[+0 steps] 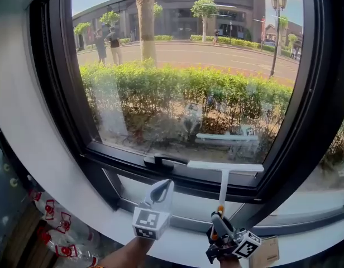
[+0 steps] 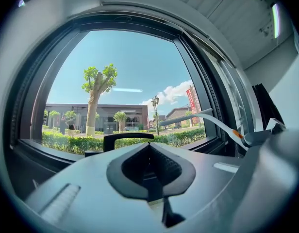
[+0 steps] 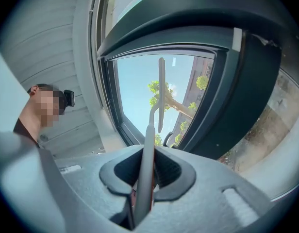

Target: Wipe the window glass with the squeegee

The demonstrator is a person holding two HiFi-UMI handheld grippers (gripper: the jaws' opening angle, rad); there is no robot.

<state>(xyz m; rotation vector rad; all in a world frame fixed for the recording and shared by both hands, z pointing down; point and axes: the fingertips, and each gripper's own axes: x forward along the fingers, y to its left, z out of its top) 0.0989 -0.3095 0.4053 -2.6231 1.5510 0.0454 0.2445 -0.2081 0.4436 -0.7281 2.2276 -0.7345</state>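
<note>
A white squeegee (image 1: 225,167) lies with its blade level along the bottom edge of the window glass (image 1: 183,66). Its thin handle runs down into my right gripper (image 1: 219,221), which is shut on it. In the right gripper view the handle (image 3: 148,149) rises from between the jaws (image 3: 144,178) to the blade against the pane. My left gripper (image 1: 161,190) hovers below the black window frame, left of the squeegee, jaws together and holding nothing. The left gripper view shows its closed jaws (image 2: 149,171) and the squeegee (image 2: 207,115) off to the right.
A black window handle (image 1: 161,161) sits on the lower frame just left of the blade. A white sill (image 1: 183,244) runs below. Wrapped bottles with red labels (image 1: 52,228) stand at lower left, a cardboard box (image 1: 267,253) at lower right.
</note>
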